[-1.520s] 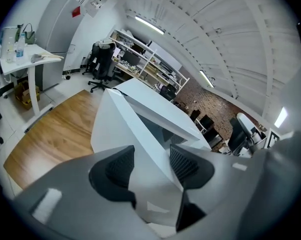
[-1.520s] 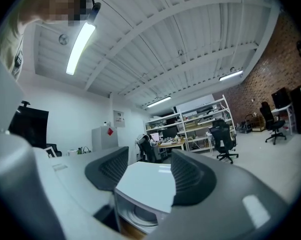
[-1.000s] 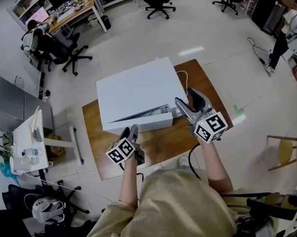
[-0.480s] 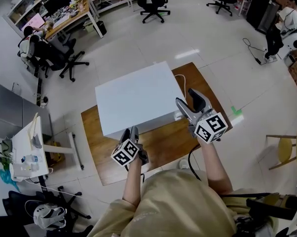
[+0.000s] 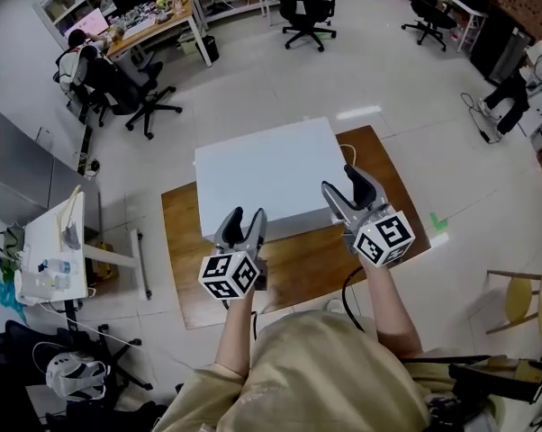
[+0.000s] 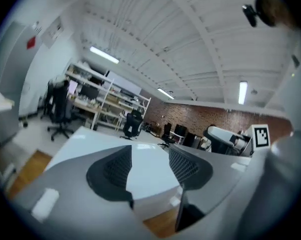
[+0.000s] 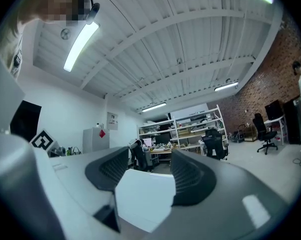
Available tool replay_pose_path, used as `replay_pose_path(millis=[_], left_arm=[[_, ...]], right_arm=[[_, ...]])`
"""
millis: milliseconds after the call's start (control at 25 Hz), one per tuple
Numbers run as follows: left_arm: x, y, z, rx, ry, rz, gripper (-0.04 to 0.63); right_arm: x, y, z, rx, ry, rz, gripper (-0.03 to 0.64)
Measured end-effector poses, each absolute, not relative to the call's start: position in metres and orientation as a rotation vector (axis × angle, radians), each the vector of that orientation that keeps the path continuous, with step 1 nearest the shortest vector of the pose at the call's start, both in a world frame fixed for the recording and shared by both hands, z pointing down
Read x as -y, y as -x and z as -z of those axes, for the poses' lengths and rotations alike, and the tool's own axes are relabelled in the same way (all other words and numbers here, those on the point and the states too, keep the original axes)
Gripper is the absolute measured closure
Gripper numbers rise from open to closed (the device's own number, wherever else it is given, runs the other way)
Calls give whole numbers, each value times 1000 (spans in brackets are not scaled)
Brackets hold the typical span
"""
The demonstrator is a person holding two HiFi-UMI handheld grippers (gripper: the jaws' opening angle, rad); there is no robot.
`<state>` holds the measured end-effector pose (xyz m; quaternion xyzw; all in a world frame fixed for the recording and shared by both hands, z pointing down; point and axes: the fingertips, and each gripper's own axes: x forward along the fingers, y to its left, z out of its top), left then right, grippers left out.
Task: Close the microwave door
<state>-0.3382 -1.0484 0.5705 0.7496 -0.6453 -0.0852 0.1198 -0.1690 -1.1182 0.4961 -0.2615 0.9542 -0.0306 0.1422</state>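
Pale workshop floor (image 5: 253, 79) spreads wide around the small wooden table (image 5: 298, 273), where the white microwave (image 5: 266, 183) sits toward the far edge. From above its front reads as one flush face — the door looks shut, so the task seems done bar a confirming look. The left gripper (image 5: 245, 216) hovers just before the near face, jaws opening with nothing between them. The right gripper (image 5: 341, 180) sits by the right near corner, jaws spread and empty. Bare tabletop lies in front — office chairs (image 5: 307, 3) stand well apart.
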Motion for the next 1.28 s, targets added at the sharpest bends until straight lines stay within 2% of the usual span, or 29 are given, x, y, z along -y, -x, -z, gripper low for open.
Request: replay_pose_path(millis=[160,360,720,1280], left_arm=[[1035,340,-514,2229,-2367,4,351],[1030,344,-482,2328,-2399,17,310],[1013,348,-481,2364,-2369,118,311],[1010,360,-490,2384,-2337,79,311]], right_arm=[[1108,172,-487,-2709,785,32,362],[1096,181,-476,-2719,840,-72,362],[1079,194,-474,-2739,792,-70,364],[1075,211,-478,-2760,764,-68,364]])
